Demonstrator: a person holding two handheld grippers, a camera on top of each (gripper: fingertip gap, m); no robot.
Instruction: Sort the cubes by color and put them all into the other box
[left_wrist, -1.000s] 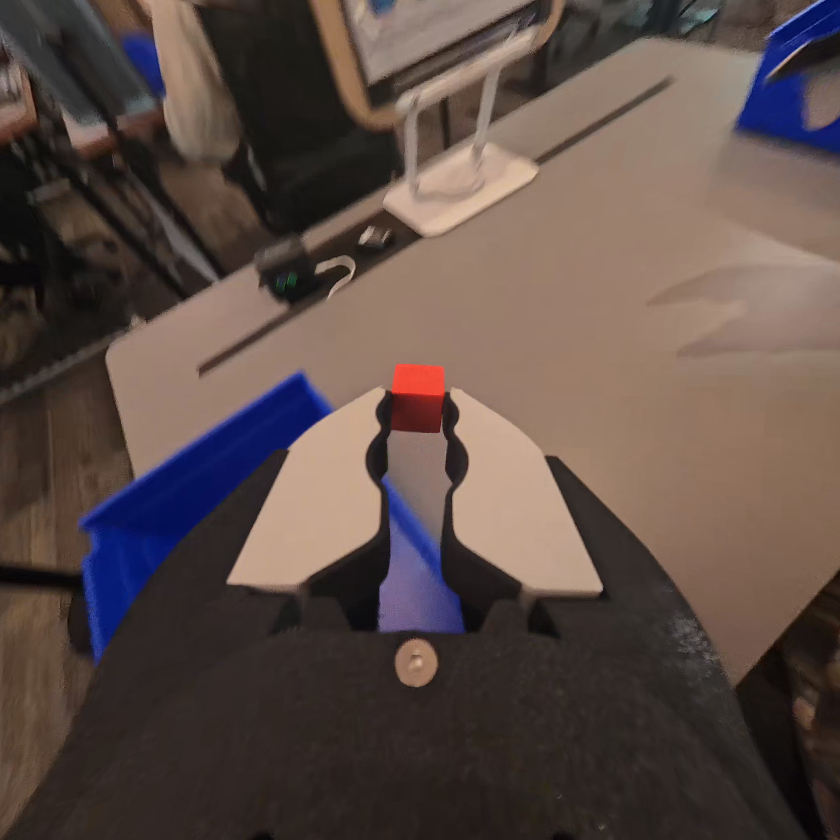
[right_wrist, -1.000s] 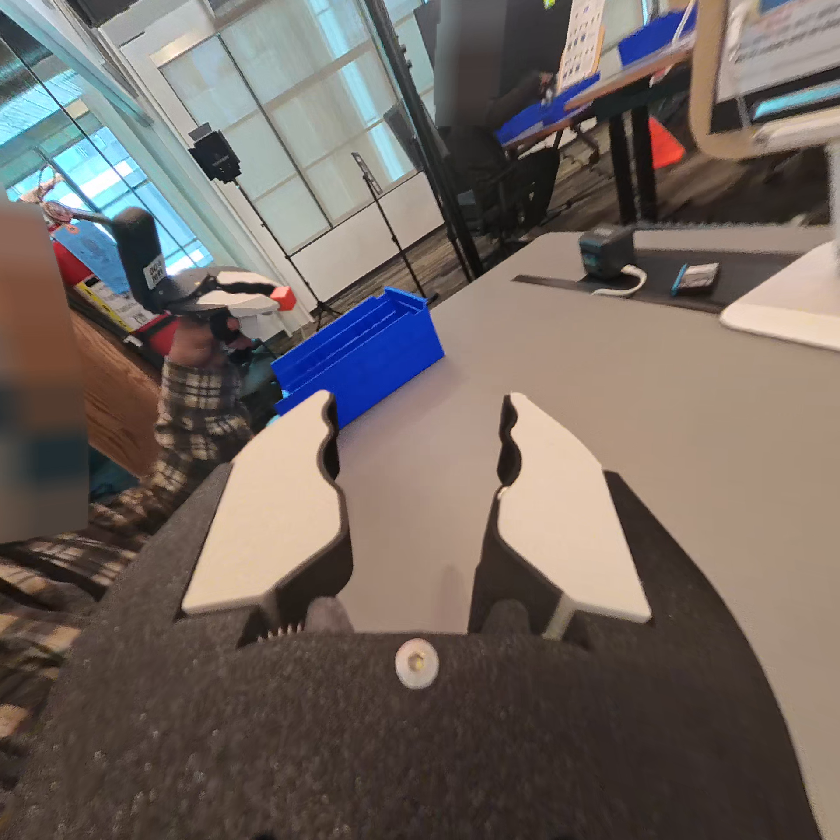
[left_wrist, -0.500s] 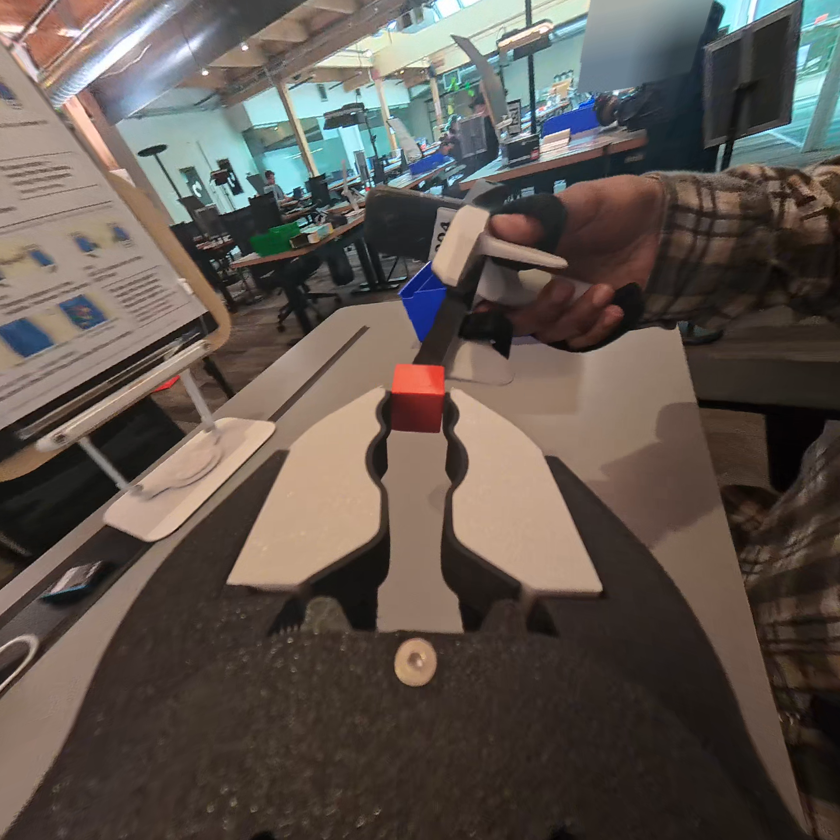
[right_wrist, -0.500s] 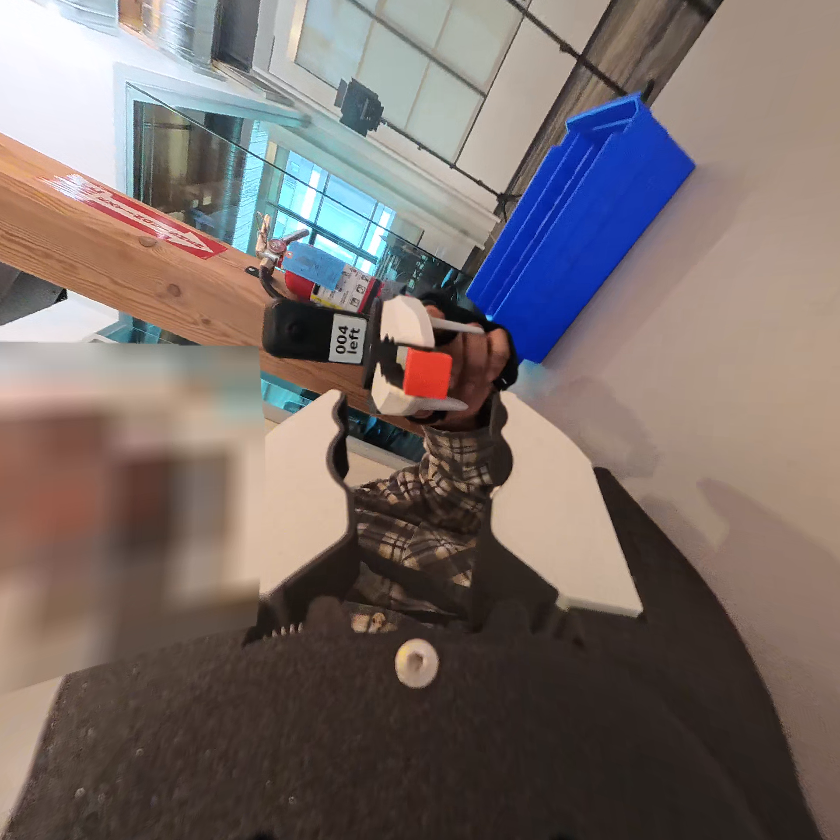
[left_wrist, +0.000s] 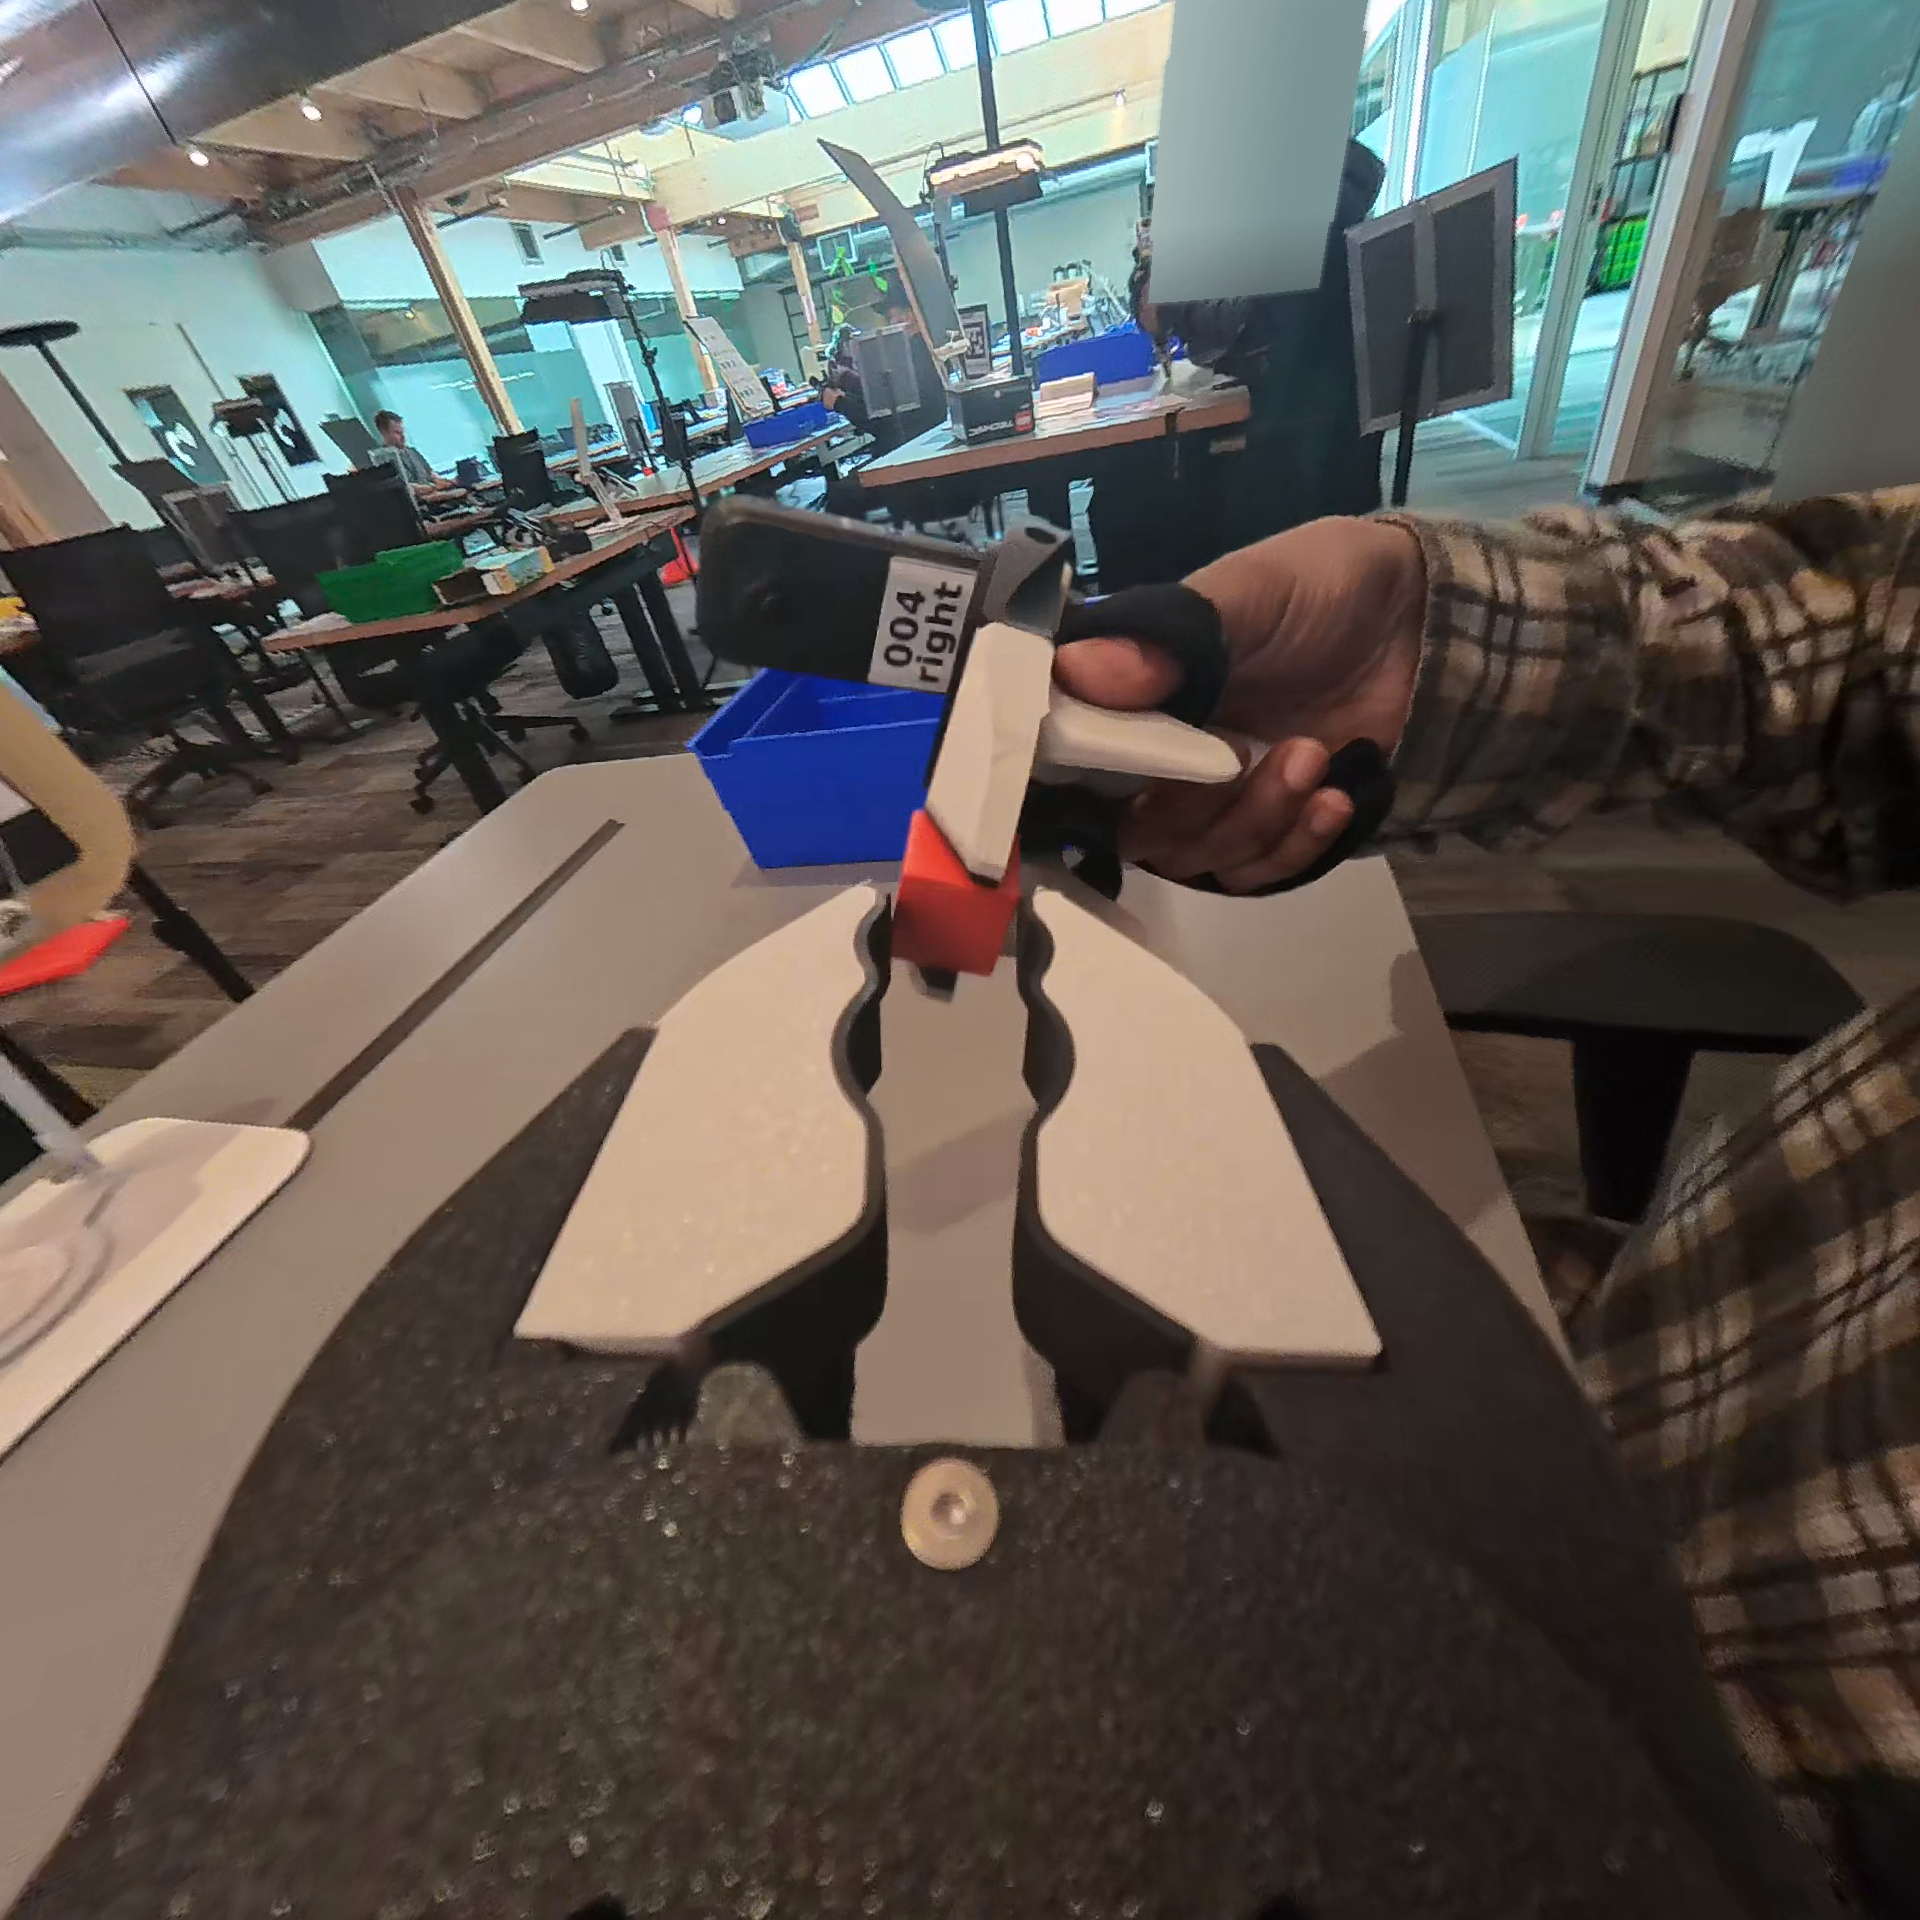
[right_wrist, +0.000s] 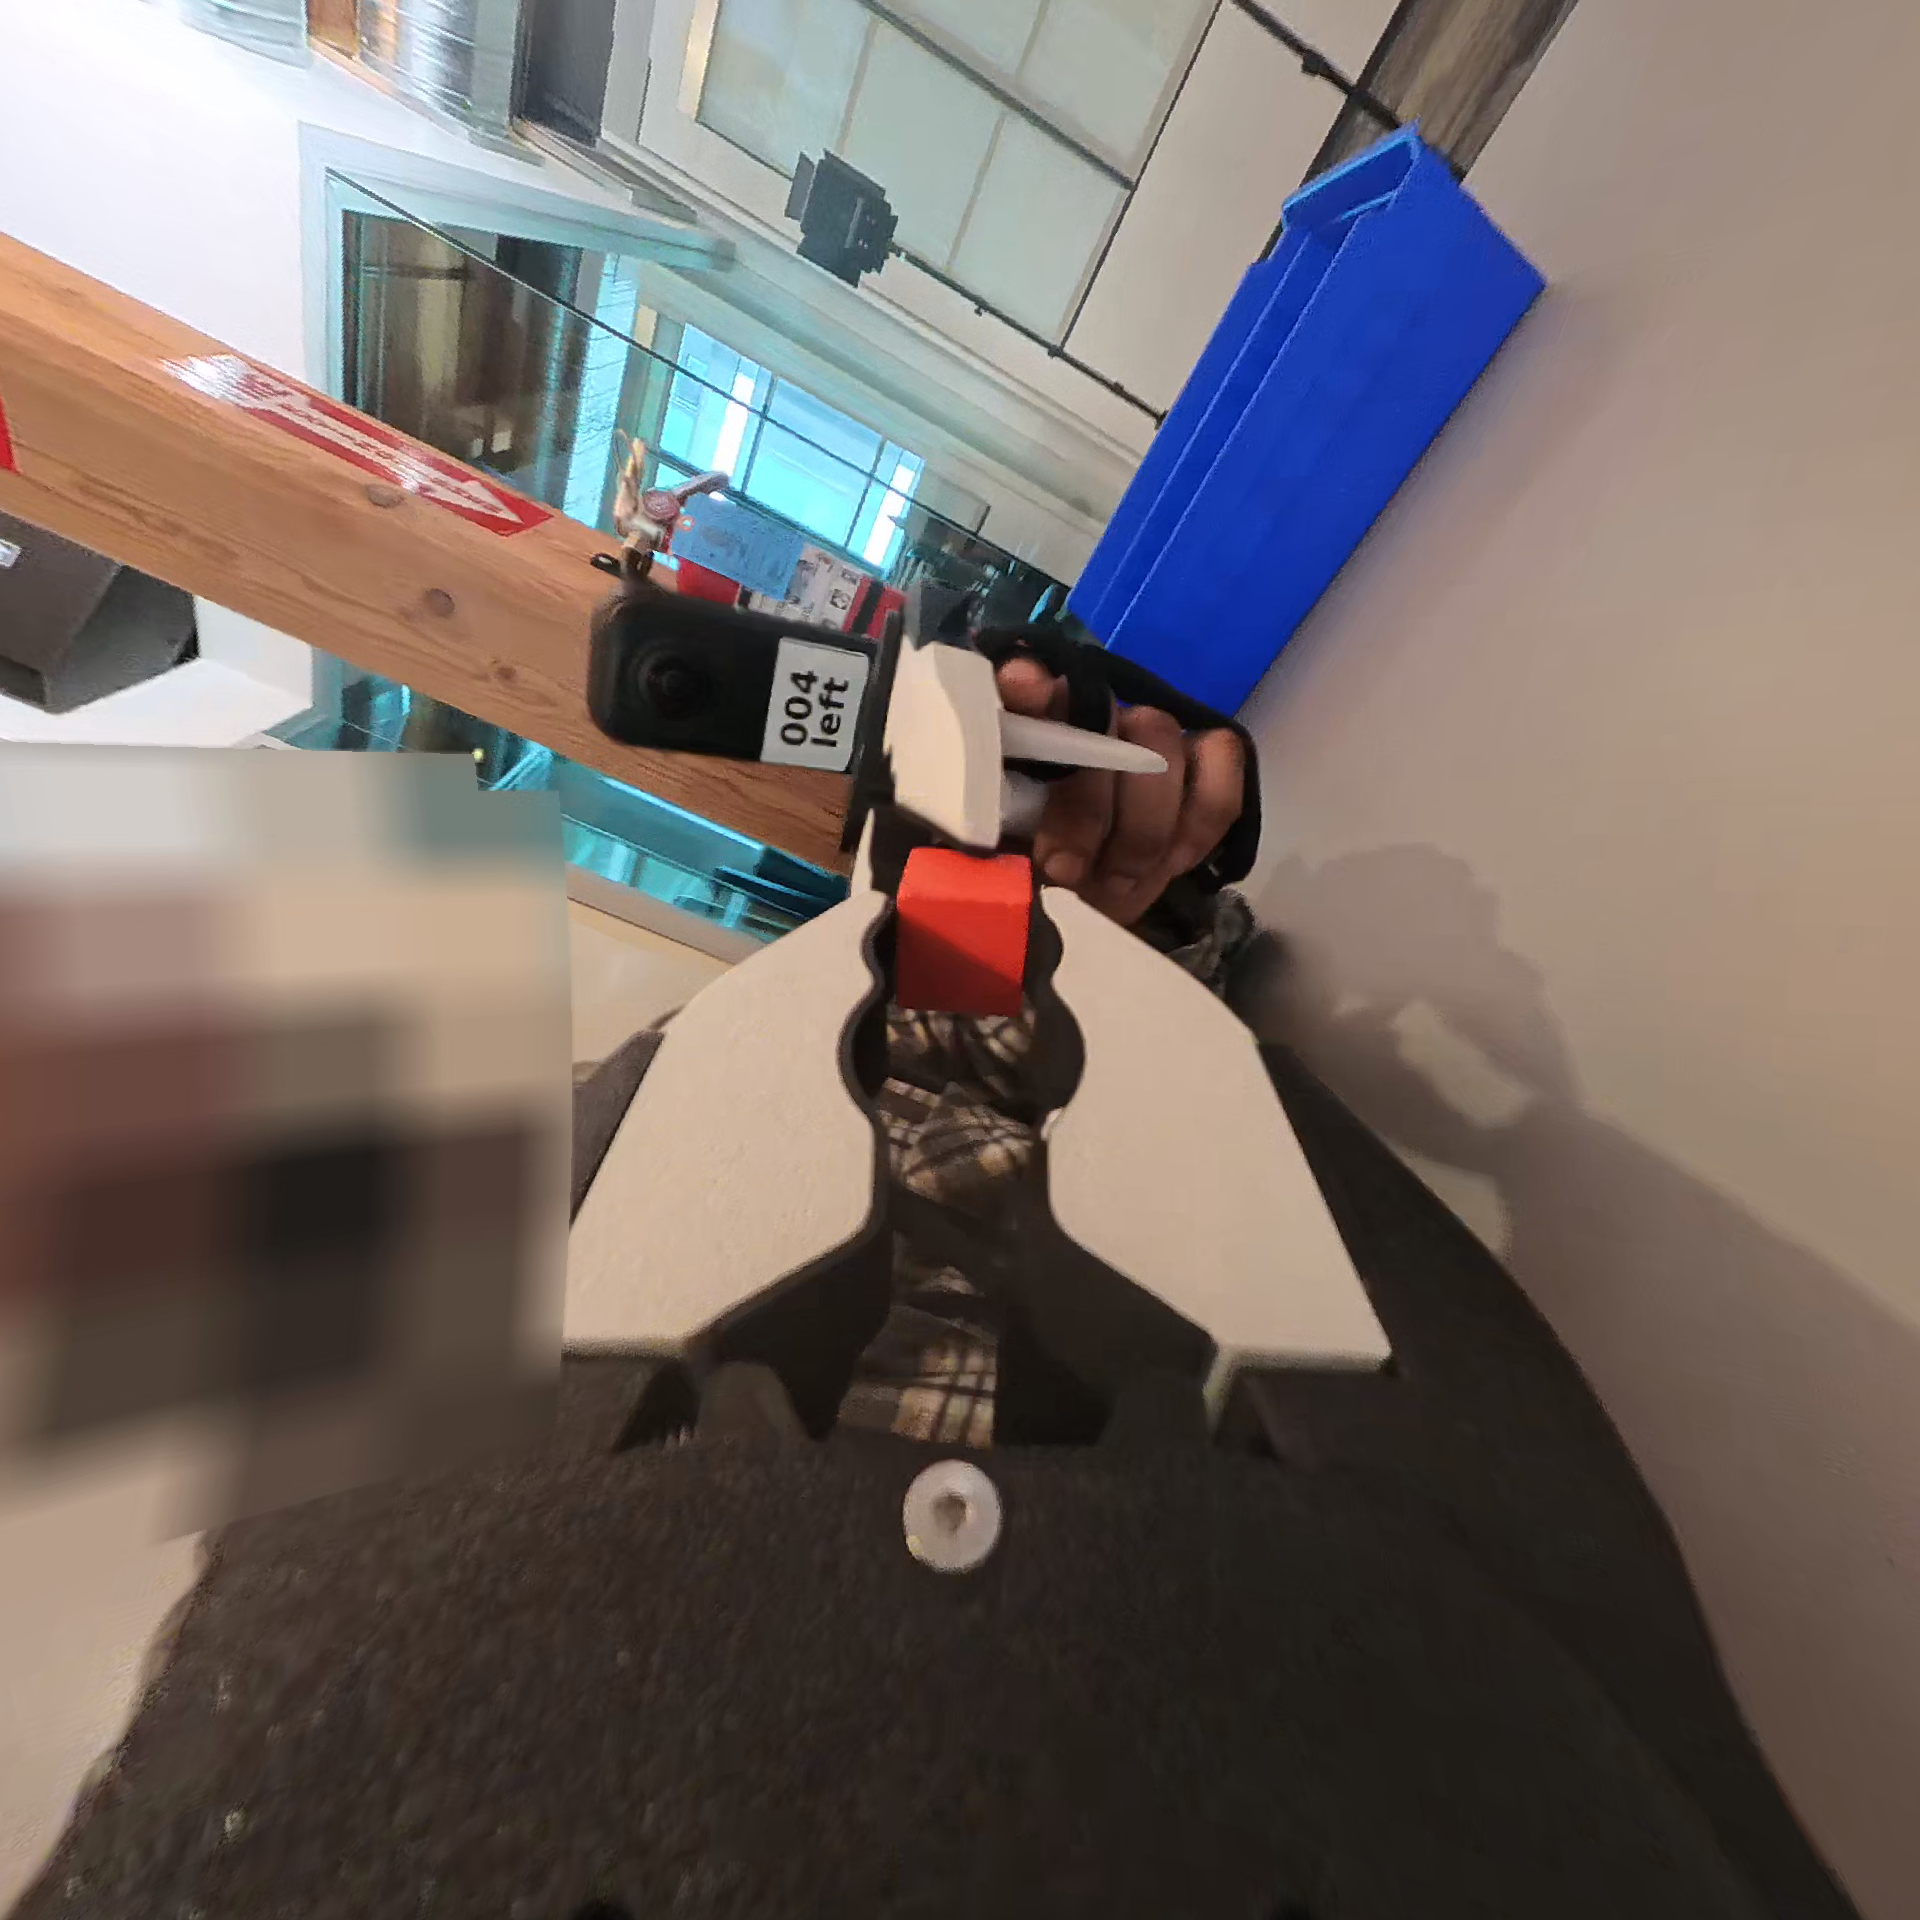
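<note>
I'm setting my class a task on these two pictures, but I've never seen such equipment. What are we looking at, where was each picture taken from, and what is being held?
There is no robot here. A person holds a hand-operated claw in each hand, and each claw carries a camera looking forward along its two fingers. One picture looks out from the left claw. The other looks out from the right claw, which is turned sideways. Both claws pinch the same red cube in the air, as if passing it across. The left picture shows a blue box on the grey table. The right picture shows a second box.
</note>
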